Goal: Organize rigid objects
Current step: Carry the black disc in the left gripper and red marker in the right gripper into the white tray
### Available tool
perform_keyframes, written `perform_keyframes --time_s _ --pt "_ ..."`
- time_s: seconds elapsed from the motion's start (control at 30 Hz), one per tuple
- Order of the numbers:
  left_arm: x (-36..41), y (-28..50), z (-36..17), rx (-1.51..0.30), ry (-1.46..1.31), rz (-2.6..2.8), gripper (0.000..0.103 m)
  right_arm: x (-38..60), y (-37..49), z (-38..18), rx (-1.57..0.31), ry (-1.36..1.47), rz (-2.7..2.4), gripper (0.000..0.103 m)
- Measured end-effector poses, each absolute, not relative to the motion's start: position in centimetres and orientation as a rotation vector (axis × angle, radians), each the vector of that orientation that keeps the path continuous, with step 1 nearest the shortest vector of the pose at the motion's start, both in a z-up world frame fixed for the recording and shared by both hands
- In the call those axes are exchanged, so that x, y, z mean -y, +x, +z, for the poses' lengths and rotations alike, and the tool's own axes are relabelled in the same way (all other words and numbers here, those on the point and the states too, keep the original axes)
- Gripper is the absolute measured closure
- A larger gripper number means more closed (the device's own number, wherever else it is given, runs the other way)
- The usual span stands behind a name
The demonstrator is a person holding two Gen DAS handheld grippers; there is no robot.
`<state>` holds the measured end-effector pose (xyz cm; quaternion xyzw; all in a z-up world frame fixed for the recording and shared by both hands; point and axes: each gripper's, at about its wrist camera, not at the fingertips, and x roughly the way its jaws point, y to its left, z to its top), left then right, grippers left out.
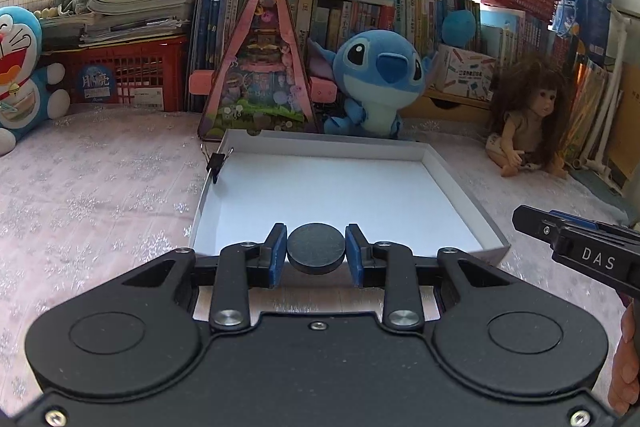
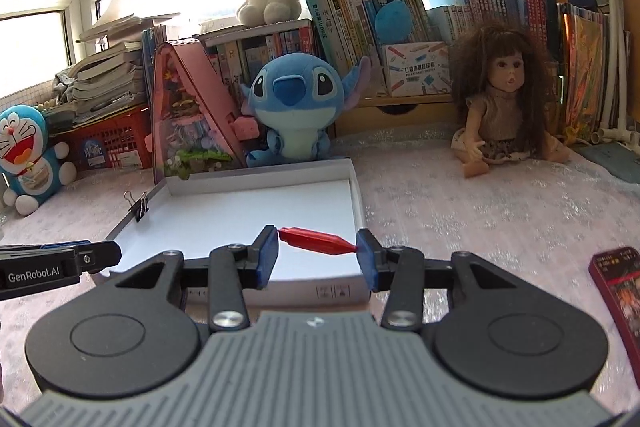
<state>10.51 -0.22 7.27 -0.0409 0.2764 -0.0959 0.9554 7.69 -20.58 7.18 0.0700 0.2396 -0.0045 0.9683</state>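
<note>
The left gripper [image 1: 316, 254] had its jaws closed narrowly on a dark disc [image 1: 316, 247], pinched edge to edge between the blue pads [image 1: 277, 255]. Just ahead of and below those jaws lay the white box [image 1: 456, 183], its floor bare. The right gripper [image 2: 317, 253] held a red stick [image 2: 318, 239] lengthwise, one end against each pad, so its jaws stood fairly wide; the box [image 2: 358, 195] sat directly beyond them too.

The step in hand looked like setting both pieces down inside the box. To do it well, each gripper would best carry its piece past the near wall and lower it close to the floor before opening, since the disc could roll and the stick, gripped only by its ends, could spring away. Placing them apart would keep them tidy.

Only the right view showed a red packet [image 2: 618, 291] on the cloth, right of its jaws. The left view alone showed the disc; the stick appeared only from the right. Both showed a binder clip [image 1: 216, 163] on the box's left wall.
</note>
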Motion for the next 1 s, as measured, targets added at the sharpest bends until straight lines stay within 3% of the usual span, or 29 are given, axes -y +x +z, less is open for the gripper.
perform_keyframes --time_s 0.5,1.0 --pt "0.8 19.2 6.1 -0.644 -0.102 -0.153 0.074 19.3 15.8 6.3 -0.578 0.059 0.072 0.055" --pt "2.2 21.6 3.3 -0.693 -0.06 -0.139 0.073 17.5 19.1 3.0 -0.703 0.043 0.089 0.055"
